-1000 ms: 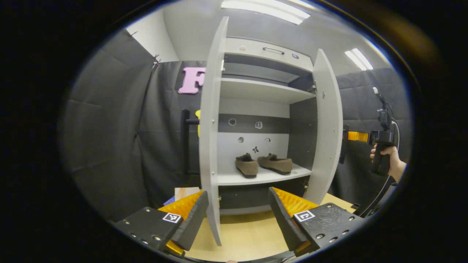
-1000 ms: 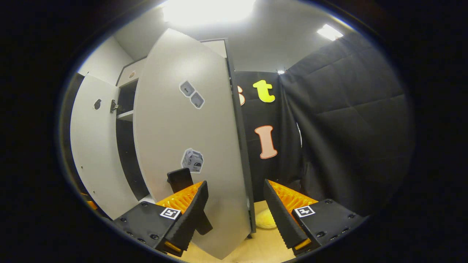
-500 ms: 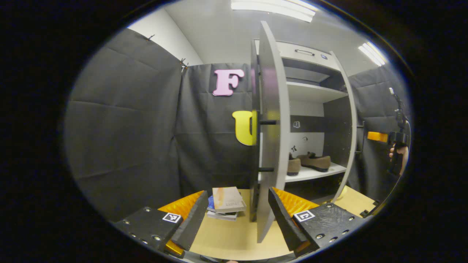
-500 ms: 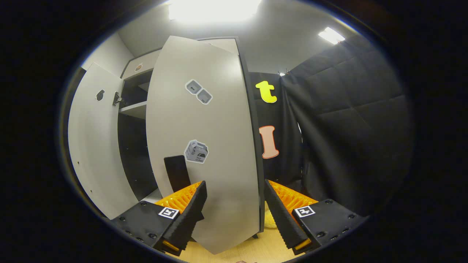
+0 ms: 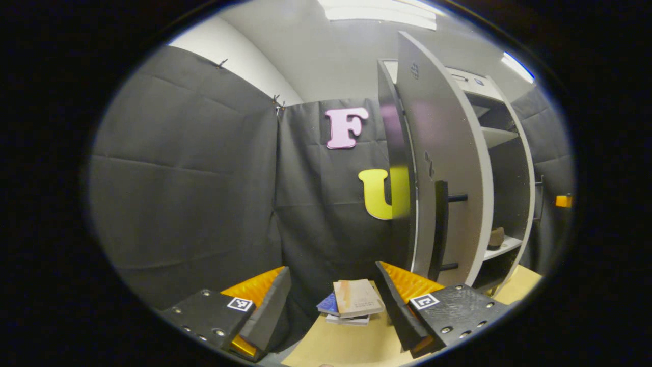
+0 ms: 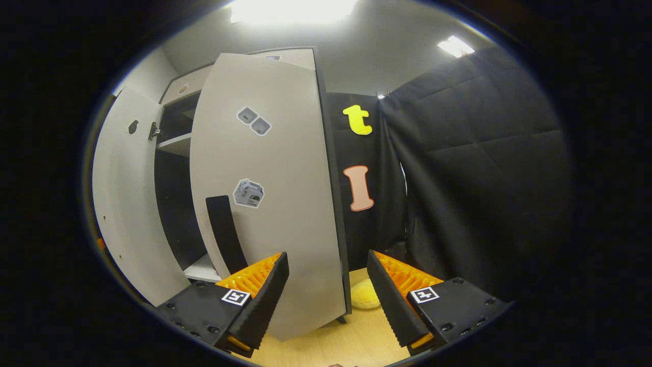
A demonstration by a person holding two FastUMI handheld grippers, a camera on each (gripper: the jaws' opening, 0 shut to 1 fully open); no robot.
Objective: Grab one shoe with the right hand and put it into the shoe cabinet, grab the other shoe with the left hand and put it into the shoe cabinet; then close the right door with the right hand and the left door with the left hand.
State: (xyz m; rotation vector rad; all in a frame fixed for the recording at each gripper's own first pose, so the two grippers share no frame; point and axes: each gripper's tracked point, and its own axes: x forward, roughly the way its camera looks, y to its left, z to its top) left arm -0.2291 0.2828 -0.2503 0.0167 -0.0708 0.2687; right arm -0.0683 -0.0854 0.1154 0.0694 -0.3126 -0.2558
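Shoes look stowed: one brown, suede-looking shoe point(image 5: 495, 238) sits on the low shelf point(image 5: 501, 248) inside the cabinet point(image 5: 501, 153); can't see the second from here. So I judge the step in hand is door closing, right first.

Right gripper point(image 6: 328, 285): jaws spread, pinching nothing, hovering at the outer face of the right door point(image 6: 275, 204). Door is part-open, lower edge between my fingers but not touched. Flat matte grey panel, stickers on it, dark bar handle point(image 6: 224, 234) near its free edge.

Left gripper point(image 5: 331, 300): jaws spread, empty, aimed at the cloth wall beside the left door point(image 5: 448, 168), which stands ajar. Same grey panel, black bar handle point(image 5: 439, 229) on standoffs.

Next: lay the right fingers flat on the right panel and push it shut, then the left likewise. No pinch needed.

Book stack point(image 5: 351, 303) on the wood tabletop point(image 5: 346, 346); soft yellow thing point(image 6: 364, 299) by the right door's foot, near the swing path, can't tell if it fouls.
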